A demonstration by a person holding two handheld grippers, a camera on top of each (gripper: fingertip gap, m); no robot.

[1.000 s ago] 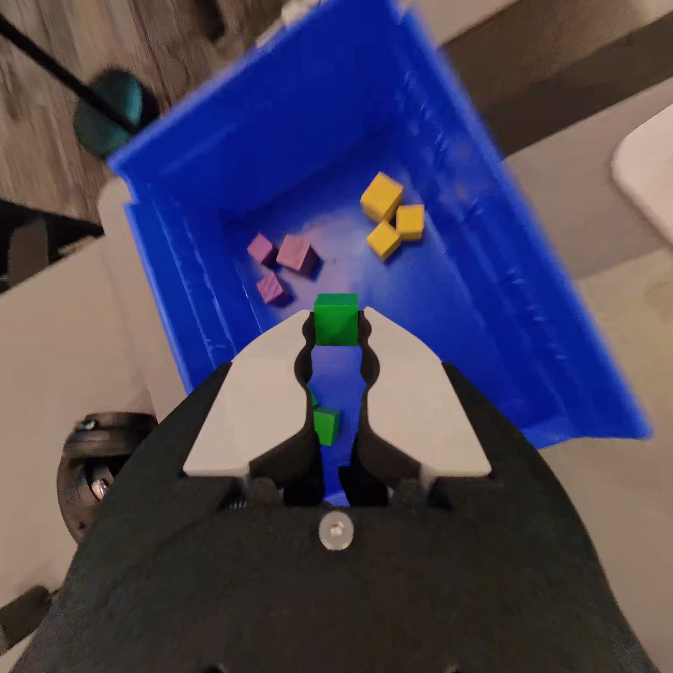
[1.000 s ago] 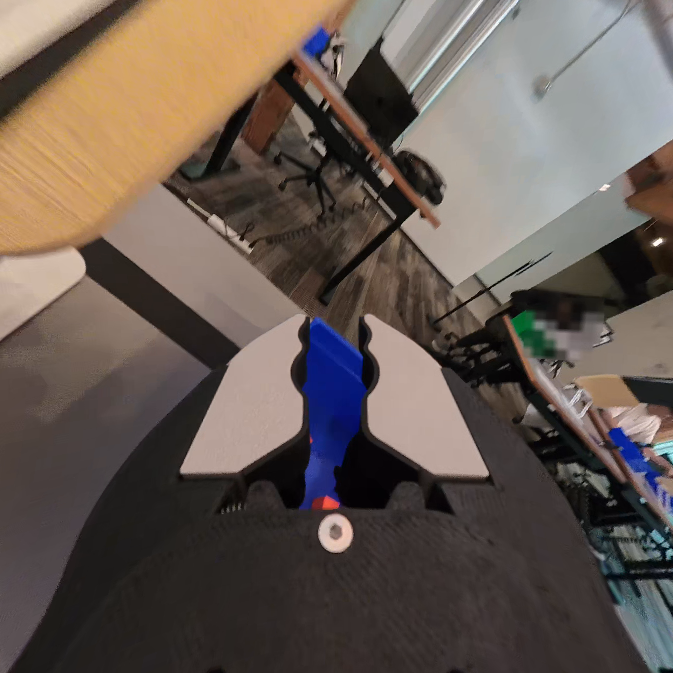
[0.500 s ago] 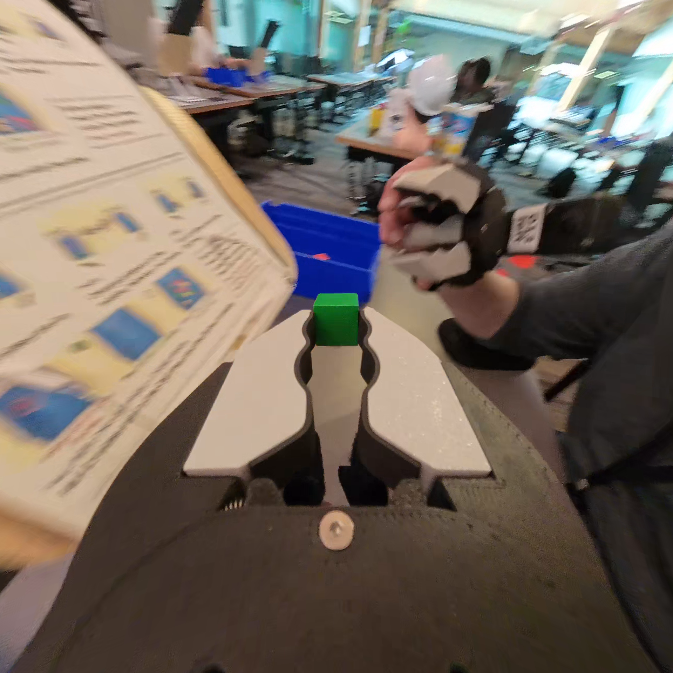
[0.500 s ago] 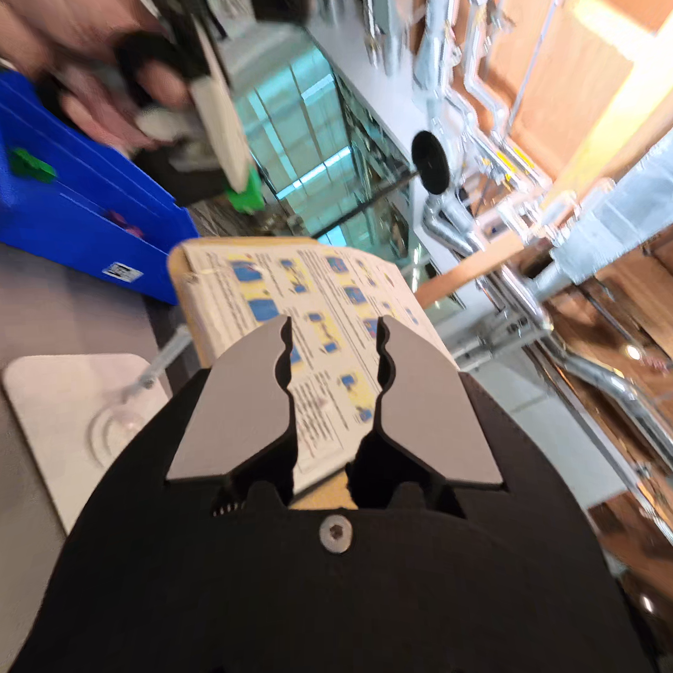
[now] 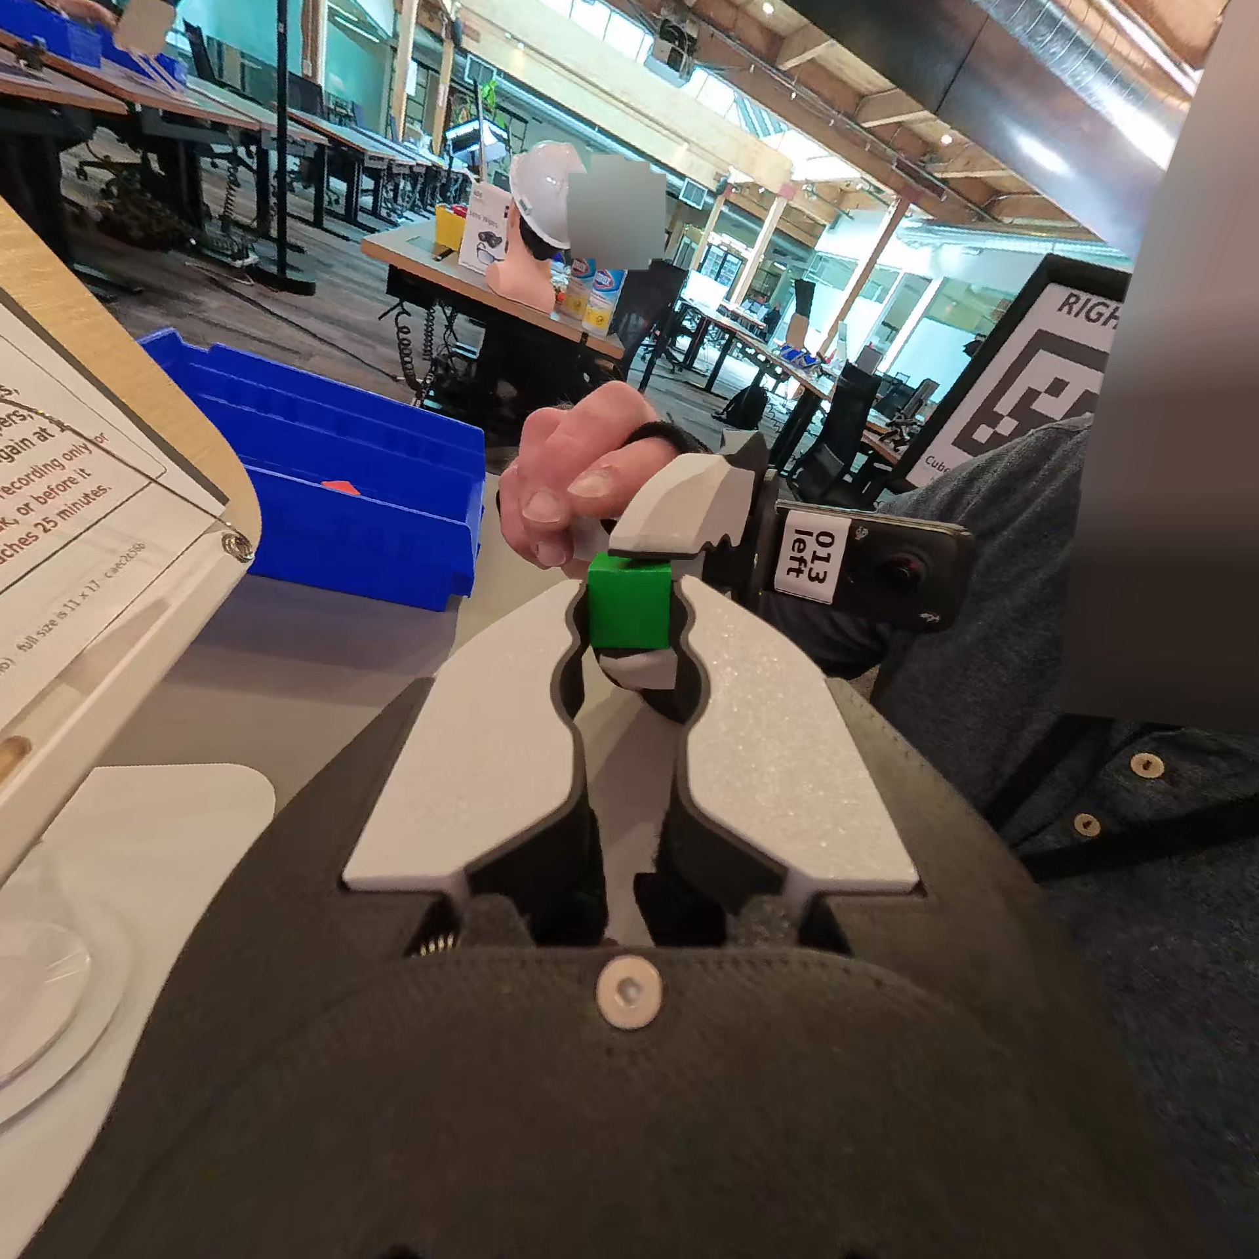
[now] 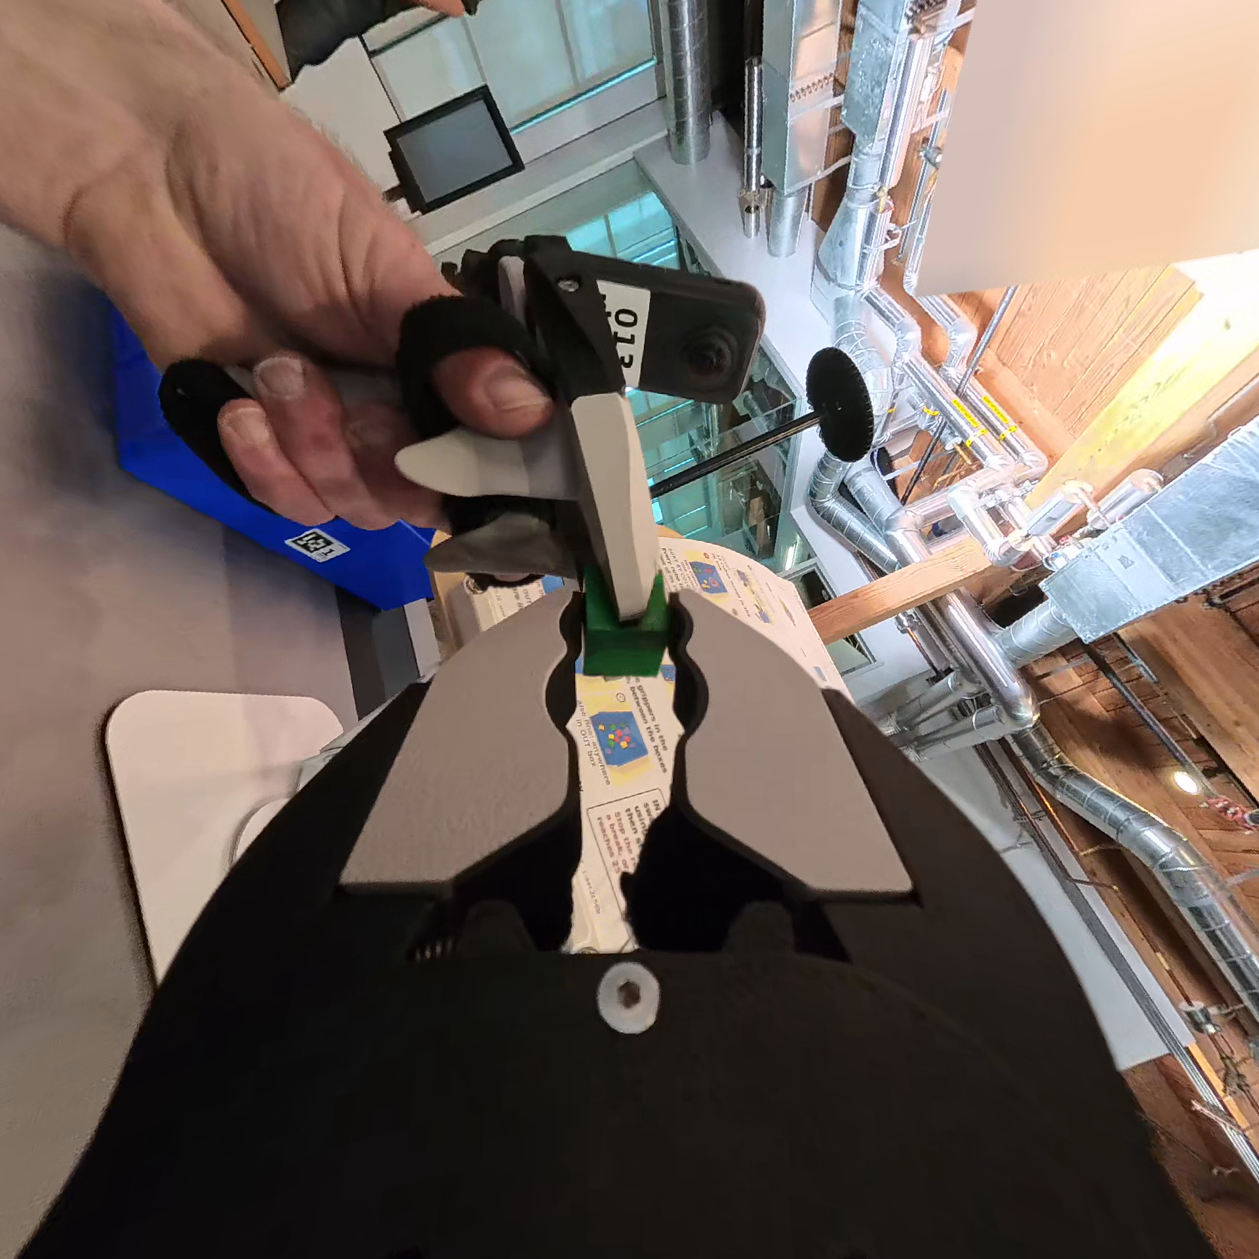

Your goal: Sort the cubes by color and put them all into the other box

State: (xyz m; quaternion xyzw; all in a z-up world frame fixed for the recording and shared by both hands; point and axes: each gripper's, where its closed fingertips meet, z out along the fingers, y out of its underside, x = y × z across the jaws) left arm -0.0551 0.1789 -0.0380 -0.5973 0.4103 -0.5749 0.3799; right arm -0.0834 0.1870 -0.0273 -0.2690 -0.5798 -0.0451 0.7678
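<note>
One small green cube (image 5: pixel 627 610), two handheld grippers and one blue plastic bin (image 5: pixel 354 477) with one red cube (image 5: pixel 340 486) inside. The green cube sits mid-air between the fingertips of both grippers at once: the left gripper (image 5: pixel 628 613) pinches two opposite faces, the right gripper (image 6: pixel 625 630) pinches it crosswise. It shows no long axis. The blue plastic bin rests on the grey table (image 5: pixel 306 654) beyond.

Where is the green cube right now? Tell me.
The green cube is up in the air between both grippers' tips, left gripper and right gripper both clamped on it, right of the blue box.
</note>
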